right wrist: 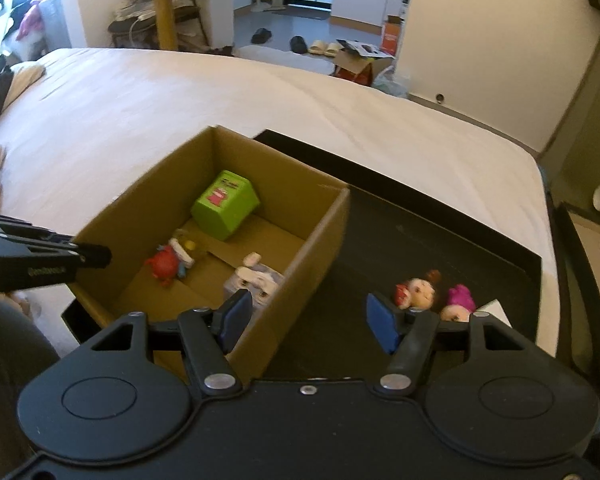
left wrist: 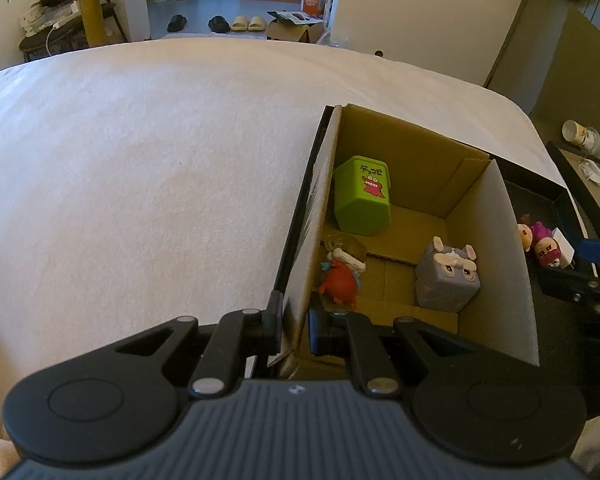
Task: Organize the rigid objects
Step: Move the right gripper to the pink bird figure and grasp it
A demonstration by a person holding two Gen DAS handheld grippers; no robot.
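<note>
Gripping the near left wall of the cardboard box (left wrist: 496, 240), left gripper (left wrist: 292, 326) has its fingers clamped on that wall, 1 outside, 1 inside; box holds green cube toy (left wrist: 362, 196), red figure (left wrist: 338, 280) and grey cube toy (left wrist: 448, 276), and sits on a black tray (left wrist: 548, 196) on the white bed (left wrist: 140, 160). Right wrist view: right gripper (right wrist: 308, 322) fingers wide apart, holding nothing, above the box's near right wall; brown-haired doll (right wrist: 418, 290) and pink doll (right wrist: 458, 302) lie on the tray beside the box
</note>
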